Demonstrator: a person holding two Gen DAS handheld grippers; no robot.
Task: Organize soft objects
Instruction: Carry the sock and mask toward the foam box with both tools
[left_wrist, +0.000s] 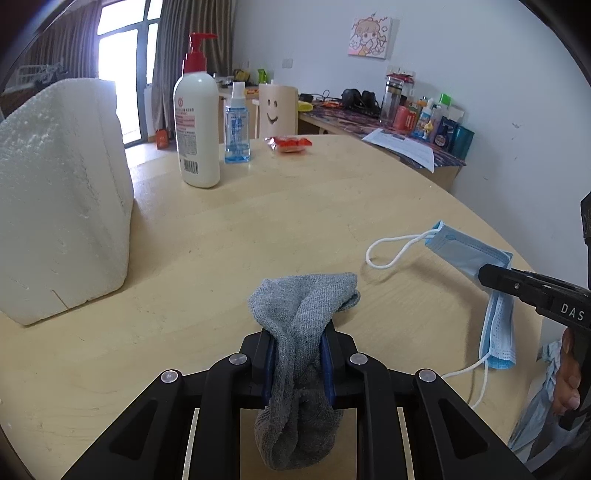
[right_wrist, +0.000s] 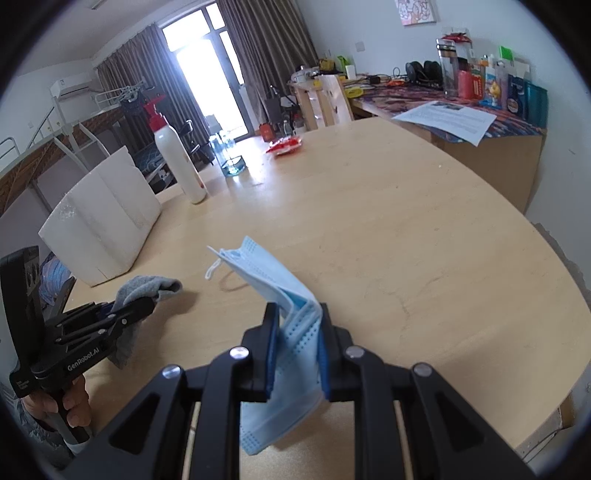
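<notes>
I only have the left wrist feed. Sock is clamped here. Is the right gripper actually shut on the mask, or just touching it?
Observer: Shut on it. In the right wrist view the right gripper pinches the blue face mask between both pads.
Operator: Mask lifted or dragging?
Observer: Its far corner sticks up; the near end hangs below the jaws.
Operator: How does my sock look from there?
Observer: The grey sock pokes past the left gripper and droops underneath, beside the white foam block.
</notes>
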